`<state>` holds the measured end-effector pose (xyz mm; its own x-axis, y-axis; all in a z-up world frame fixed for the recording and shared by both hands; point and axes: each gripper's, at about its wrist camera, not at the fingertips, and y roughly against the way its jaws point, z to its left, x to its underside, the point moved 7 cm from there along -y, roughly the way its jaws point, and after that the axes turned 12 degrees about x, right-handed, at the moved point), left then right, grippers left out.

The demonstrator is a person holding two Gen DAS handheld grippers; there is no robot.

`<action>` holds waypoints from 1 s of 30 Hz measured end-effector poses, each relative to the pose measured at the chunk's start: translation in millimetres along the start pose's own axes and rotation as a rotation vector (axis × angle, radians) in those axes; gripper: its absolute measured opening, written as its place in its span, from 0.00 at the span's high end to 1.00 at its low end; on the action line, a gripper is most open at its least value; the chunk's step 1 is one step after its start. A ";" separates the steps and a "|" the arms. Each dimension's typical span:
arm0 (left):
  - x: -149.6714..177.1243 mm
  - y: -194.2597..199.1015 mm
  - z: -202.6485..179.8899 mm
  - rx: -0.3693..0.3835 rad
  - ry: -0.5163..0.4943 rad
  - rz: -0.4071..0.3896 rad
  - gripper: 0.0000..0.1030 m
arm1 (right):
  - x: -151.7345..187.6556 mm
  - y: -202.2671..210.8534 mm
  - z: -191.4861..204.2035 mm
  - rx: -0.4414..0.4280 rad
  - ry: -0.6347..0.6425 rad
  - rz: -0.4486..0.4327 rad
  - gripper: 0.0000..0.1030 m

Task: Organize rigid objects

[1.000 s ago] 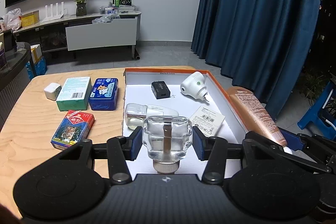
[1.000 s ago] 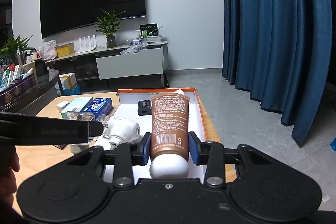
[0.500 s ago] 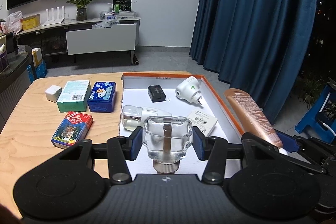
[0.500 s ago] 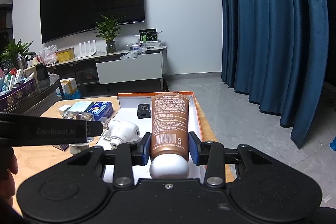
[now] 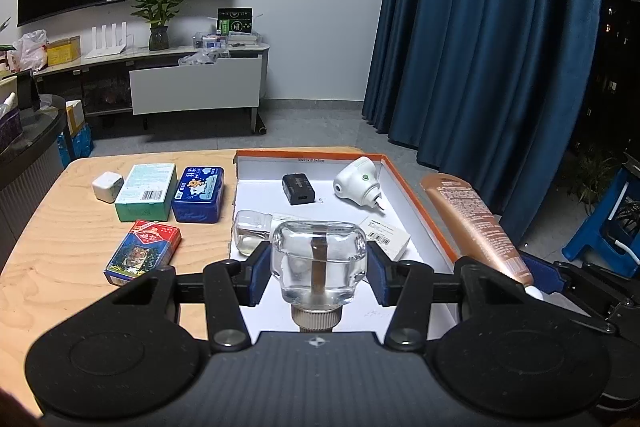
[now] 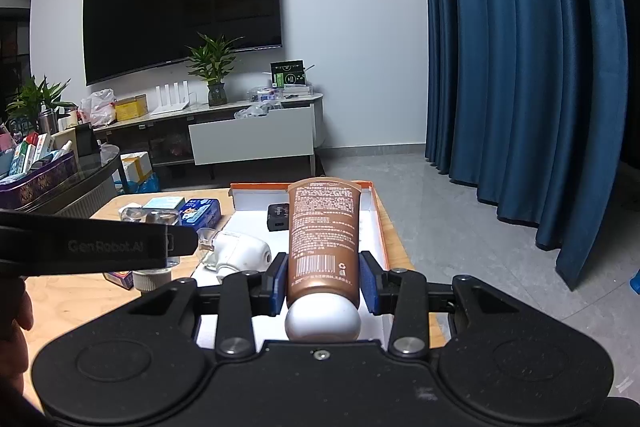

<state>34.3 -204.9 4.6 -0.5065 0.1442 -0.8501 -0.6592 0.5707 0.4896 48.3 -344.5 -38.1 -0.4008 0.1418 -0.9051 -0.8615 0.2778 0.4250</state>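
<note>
My left gripper (image 5: 318,269) is shut on a clear glass bottle (image 5: 318,255), cap toward the camera, held above the near end of a white shallow box with an orange rim (image 5: 416,205). My right gripper (image 6: 323,281) is shut on a brown tube (image 6: 323,235) with a white cap, pointing over the box's right side. In the left wrist view that tube (image 5: 476,223) slants beside the box's right rim. In the right wrist view the left gripper's black side (image 6: 100,247) crosses the left of the picture, with a hand below it.
In the box lie a black block (image 5: 298,189), a white plug-in device (image 5: 356,181), a labelled white card (image 5: 386,237) and a second clear bottle (image 5: 250,233). On the wooden table (image 5: 60,267) sit a white cube (image 5: 107,186), green box (image 5: 146,191), blue tin (image 5: 199,193) and red card pack (image 5: 144,251).
</note>
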 end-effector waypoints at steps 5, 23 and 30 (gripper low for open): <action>0.3 0.1 1.7 0.002 0.003 -0.001 0.52 | -0.2 0.2 -0.7 0.001 -0.002 0.001 0.56; 0.9 -1.7 5.3 0.000 0.012 0.003 0.52 | 0.6 -8.2 0.4 0.003 0.010 0.018 0.56; 3.0 -3.5 6.9 0.001 0.017 0.012 0.52 | 1.6 -13.8 2.7 0.006 0.013 0.031 0.56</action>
<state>38.9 -201.0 -1.1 -0.5241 0.1375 -0.8405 -0.6523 0.5697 0.4999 60.4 -345.5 -45.4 -0.4315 0.1386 -0.8914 -0.8465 0.2793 0.4532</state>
